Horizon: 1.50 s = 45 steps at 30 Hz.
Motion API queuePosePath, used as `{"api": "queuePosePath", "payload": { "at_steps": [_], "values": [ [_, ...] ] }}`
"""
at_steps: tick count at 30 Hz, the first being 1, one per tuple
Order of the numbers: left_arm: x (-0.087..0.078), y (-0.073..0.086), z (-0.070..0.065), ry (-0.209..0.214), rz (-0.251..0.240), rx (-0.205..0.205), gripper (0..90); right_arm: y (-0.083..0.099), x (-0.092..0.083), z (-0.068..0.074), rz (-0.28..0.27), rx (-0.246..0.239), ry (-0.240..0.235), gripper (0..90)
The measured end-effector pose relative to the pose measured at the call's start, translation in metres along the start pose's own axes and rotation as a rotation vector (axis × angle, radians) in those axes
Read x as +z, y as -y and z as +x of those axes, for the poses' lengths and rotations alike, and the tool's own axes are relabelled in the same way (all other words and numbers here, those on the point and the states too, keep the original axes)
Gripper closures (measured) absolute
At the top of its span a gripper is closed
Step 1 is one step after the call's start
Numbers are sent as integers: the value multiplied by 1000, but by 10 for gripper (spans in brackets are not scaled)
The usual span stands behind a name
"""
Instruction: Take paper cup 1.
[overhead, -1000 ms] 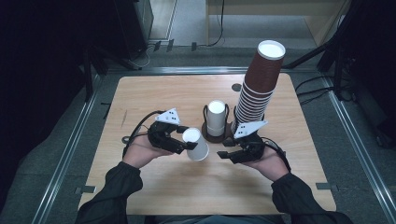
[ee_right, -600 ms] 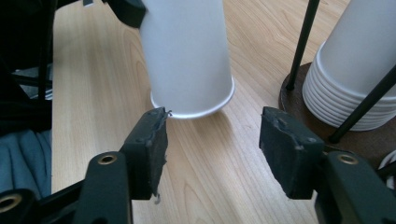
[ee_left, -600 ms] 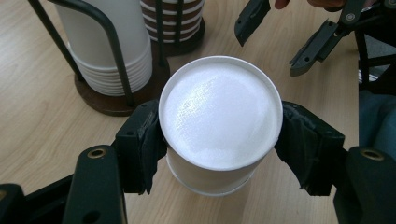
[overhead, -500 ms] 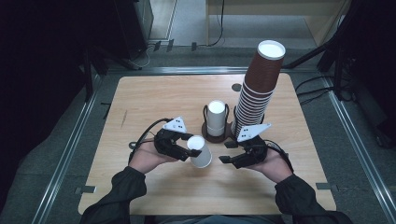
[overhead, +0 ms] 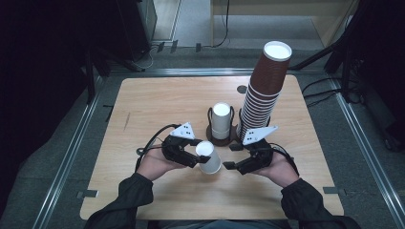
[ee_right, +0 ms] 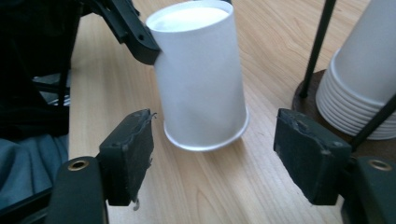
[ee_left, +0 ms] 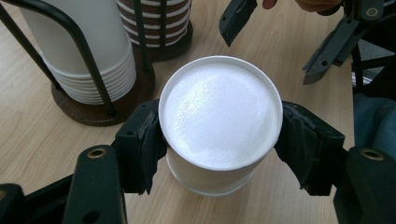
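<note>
Wooden table (overhead: 143, 109) bears white cup (overhead: 208, 157), upside down.

Lower centre of the high view: the left gripper (overhead: 203, 160) is clamped; the right gripper (overhead: 228, 158), jaws just opening, gapes beside it.

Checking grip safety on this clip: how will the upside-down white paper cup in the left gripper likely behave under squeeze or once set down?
The white cup looks thin-walled, so probably light and easily dented by the left gripper. It hangs tilted, rim near the table, so it may rock, though the wide rim should settle.
</note>
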<state>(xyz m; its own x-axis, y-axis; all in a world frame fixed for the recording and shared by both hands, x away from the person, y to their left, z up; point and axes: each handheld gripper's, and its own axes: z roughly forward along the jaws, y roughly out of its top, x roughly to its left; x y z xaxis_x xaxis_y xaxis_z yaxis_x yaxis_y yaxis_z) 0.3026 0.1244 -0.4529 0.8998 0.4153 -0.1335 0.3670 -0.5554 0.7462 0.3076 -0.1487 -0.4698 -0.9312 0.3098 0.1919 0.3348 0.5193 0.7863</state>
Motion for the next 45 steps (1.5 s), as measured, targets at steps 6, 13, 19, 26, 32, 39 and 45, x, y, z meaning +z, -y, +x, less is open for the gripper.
{"api": "queuePosePath", "payload": {
  "at_steps": [6, 13, 19, 26, 32, 39, 45],
  "values": [
    [1, -1, 1, 20, -24, -13, 345, -1, 2, 3, -11, -21, -22, 233],
    [0, -4, -1, 34, -42, -6, 345, -1, 7, 4, 12, -33, -43, 212],
    [2, -6, -4, 62, -24, 14, 345, -4, 15, 3, 26, -48, -57, 202],
    [9, -10, -12, 76, 5, 59, 344, -5, 32, 2, 87, -94, -68, 199],
    [13, -10, -16, 90, 28, 86, 343, -6, 40, 3, 104, -87, -94, 199],
    [16, -11, -18, 94, 37, 102, 343, -8, 45, 5, 112, -102, -108, 239],
    [18, -10, -17, 98, 49, 81, 347, -8, 46, 8, 122, -134, -97, 292]
  ]
}}
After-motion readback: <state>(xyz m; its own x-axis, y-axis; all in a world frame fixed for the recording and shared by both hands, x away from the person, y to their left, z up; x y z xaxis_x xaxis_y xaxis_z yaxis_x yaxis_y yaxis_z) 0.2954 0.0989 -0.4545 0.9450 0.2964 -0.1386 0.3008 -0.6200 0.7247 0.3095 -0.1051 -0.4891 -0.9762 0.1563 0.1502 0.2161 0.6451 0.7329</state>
